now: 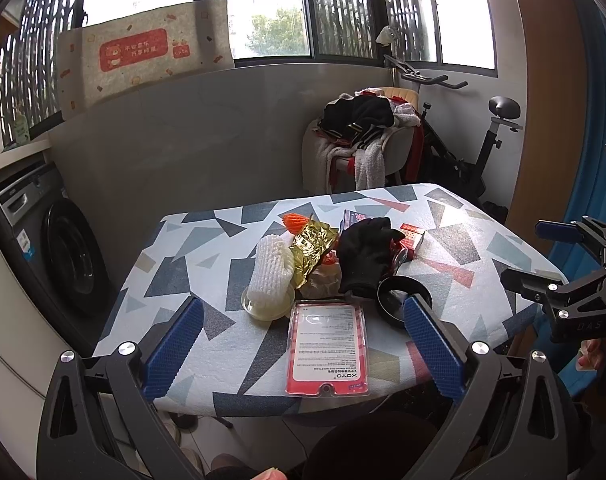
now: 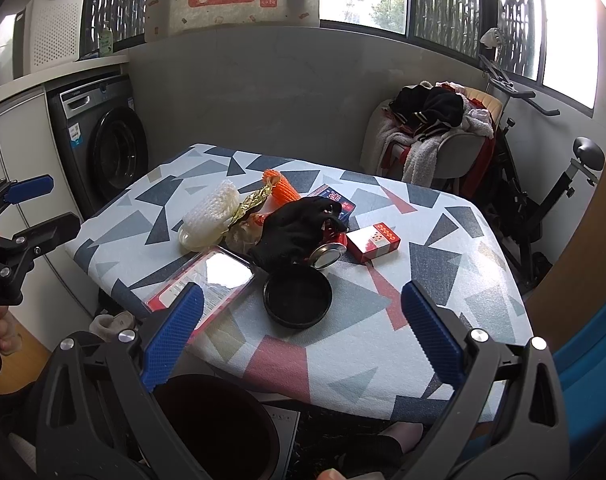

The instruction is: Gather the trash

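Trash is piled mid-table: a white foam net [image 1: 272, 271] [image 2: 211, 209], an orange foam net [image 1: 295, 221] [image 2: 281, 189], a gold foil wrapper [image 1: 313, 249] [image 2: 252, 203], a black glove [image 1: 365, 254] [image 2: 293, 234], a red can [image 2: 330, 250], a red card box [image 1: 411, 240] [image 2: 373, 242], a black round lid [image 1: 395, 298] [image 2: 298, 298] and a red clear-plastic package [image 1: 327, 350] [image 2: 213, 286]. My left gripper [image 1: 303, 344] is open and empty above the near table edge, over the package. My right gripper [image 2: 303, 336] is open and empty, near the black lid.
The patterned table [image 1: 207, 280] [image 2: 443, 300] stands by a washing machine [image 1: 59, 240] [image 2: 107, 148]. A chair piled with clothes [image 1: 363, 136] [image 2: 435, 132] and an exercise bike [image 1: 483, 136] stand behind. A dark bin [image 2: 215, 428] sits below the near table edge.
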`<state>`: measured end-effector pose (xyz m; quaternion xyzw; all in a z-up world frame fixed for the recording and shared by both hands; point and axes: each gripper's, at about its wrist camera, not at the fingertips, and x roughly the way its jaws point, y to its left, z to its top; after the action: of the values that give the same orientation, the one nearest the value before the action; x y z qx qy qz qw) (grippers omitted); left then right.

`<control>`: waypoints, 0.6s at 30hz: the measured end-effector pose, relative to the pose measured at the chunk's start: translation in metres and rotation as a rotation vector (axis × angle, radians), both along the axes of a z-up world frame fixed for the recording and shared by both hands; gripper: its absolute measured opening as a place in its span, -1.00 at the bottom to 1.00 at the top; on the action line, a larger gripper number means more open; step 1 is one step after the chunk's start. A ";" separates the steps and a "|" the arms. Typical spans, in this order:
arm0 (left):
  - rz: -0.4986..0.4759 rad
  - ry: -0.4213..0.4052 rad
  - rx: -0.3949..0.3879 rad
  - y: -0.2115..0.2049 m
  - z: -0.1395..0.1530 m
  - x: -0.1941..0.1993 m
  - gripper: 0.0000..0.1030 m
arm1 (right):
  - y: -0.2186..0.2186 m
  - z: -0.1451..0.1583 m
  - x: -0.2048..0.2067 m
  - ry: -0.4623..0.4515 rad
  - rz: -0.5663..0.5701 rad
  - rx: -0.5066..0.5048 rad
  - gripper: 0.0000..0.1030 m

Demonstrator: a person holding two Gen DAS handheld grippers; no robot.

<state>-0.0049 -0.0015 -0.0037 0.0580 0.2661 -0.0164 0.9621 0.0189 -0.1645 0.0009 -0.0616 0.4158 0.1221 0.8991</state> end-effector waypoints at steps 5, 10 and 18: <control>0.001 0.000 0.000 0.000 0.000 0.000 0.91 | 0.000 0.001 0.001 0.001 0.000 -0.001 0.89; 0.000 0.002 0.000 0.000 0.000 0.000 0.91 | 0.001 -0.005 -0.004 0.001 -0.002 -0.002 0.89; 0.017 0.005 0.002 0.000 -0.010 -0.004 0.91 | 0.000 -0.012 -0.008 0.011 0.000 -0.009 0.89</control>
<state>-0.0091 -0.0018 -0.0133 0.0568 0.2688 -0.0080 0.9615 0.0104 -0.1644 -0.0114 -0.0651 0.4212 0.1207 0.8965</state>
